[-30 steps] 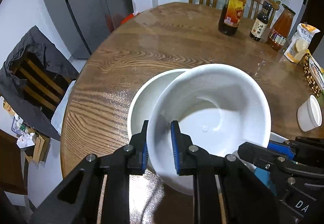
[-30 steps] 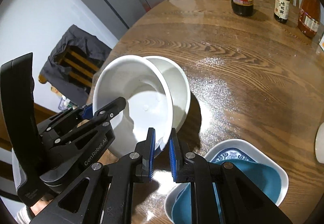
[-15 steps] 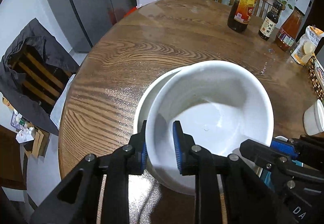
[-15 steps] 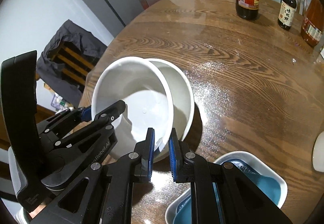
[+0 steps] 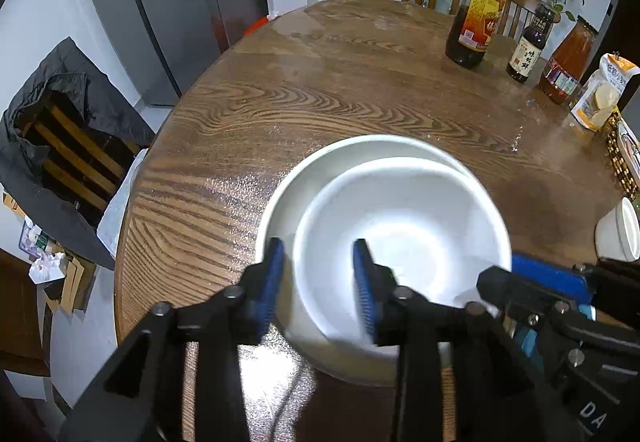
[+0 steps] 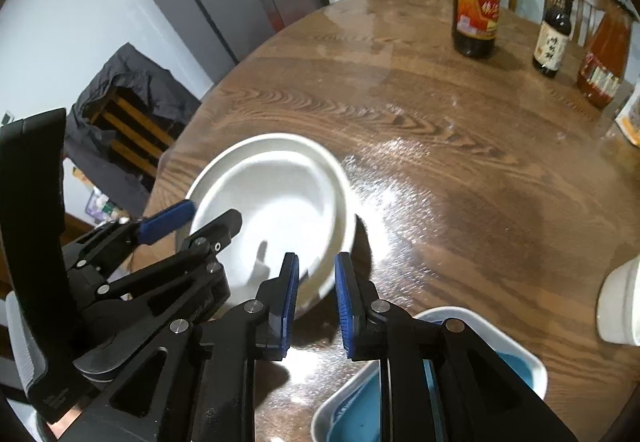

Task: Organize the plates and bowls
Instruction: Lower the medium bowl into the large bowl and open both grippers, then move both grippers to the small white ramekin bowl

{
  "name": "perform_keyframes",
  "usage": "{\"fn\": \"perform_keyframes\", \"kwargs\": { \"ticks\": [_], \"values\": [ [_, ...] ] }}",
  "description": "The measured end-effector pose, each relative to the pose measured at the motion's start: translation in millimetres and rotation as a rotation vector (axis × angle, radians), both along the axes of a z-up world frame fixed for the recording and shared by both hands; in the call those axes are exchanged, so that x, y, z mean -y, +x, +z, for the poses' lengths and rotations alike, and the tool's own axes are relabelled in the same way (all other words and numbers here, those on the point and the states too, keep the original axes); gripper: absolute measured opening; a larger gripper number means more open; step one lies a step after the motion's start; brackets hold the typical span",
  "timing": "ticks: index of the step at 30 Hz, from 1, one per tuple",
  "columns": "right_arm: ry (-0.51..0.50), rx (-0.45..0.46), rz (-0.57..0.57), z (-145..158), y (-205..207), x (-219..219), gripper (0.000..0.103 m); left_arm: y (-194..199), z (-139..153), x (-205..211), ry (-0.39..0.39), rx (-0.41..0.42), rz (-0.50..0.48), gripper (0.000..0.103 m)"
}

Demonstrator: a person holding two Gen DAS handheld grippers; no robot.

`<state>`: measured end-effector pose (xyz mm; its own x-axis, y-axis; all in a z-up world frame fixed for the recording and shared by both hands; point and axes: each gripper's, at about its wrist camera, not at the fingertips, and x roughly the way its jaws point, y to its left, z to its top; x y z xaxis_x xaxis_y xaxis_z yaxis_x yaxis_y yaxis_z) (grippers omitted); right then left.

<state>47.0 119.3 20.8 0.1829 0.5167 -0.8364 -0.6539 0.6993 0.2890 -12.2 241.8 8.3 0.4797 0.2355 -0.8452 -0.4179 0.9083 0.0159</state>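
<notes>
Our left tool (image 5: pixel 318 282) sits at the bottom centre of its frame, jaws opening, the near rim of the inner bowl (image 5: pixel 404 238) between its blue pads but no longer pinched. We judge it is letting go because that bowl now sits nested in the outer bowl (image 5: pixel 280 194). Our right tool (image 6: pixel 316 294), low in its own frame, is also opening, straddling the rim on the bowls' other side with a gap at each pad; two grips kept the bowl level for nesting. Beside it, at the lower right, waits a white dish with a blue inside (image 6: pixel 516 362), likely next. Farther up the counter (image 5: pixel 360 90), bottles (image 5: pixel 478 6) stand well clear.
</notes>
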Motion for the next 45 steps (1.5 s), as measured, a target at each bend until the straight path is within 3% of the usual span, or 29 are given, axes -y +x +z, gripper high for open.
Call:
{"fn": "perform_keyframes", "kwargs": {
  "ticks": [6,9,12,17,22,27,37,45],
  "values": [
    [0.019,0.013,-0.027,8.5,2.3,16.9,0.018,-5.5,11.5,2.2,0.034,0.038,0.015,0.067],
    [0.037,0.019,-0.043,14.5,2.4,30.1,0.019,-8.2,17.2,3.3,0.030,0.052,0.017,0.068],
    [0.050,0.027,-0.058,20.1,2.4,42.9,0.019,-9.9,22.9,9.2,0.028,0.067,0.012,0.079],
    [0.073,0.040,-0.091,28.8,2.4,68.7,0.021,-11.7,32.7,26.2,0.026,0.086,-0.023,0.082],
    [0.100,0.053,-0.167,33.4,2.8,107.7,0.051,-10.4,38.4,51.6,0.004,0.084,-0.078,0.092],
    [0.112,0.033,-0.280,28.7,7.8,158.5,0.053,-1.5,35.6,84.8,-0.065,0.063,-0.152,0.100],
    [0.080,-0.004,-0.501,14.5,26.5,268.5,0.057,30.8,30.8,172.4,-0.082,0.038,-0.330,0.101],
    [0.091,-0.045,-0.557,2.4,46.7,313.1,0.058,61.3,25.8,230.1,-0.071,0.042,-0.386,0.101]
  ]
}}
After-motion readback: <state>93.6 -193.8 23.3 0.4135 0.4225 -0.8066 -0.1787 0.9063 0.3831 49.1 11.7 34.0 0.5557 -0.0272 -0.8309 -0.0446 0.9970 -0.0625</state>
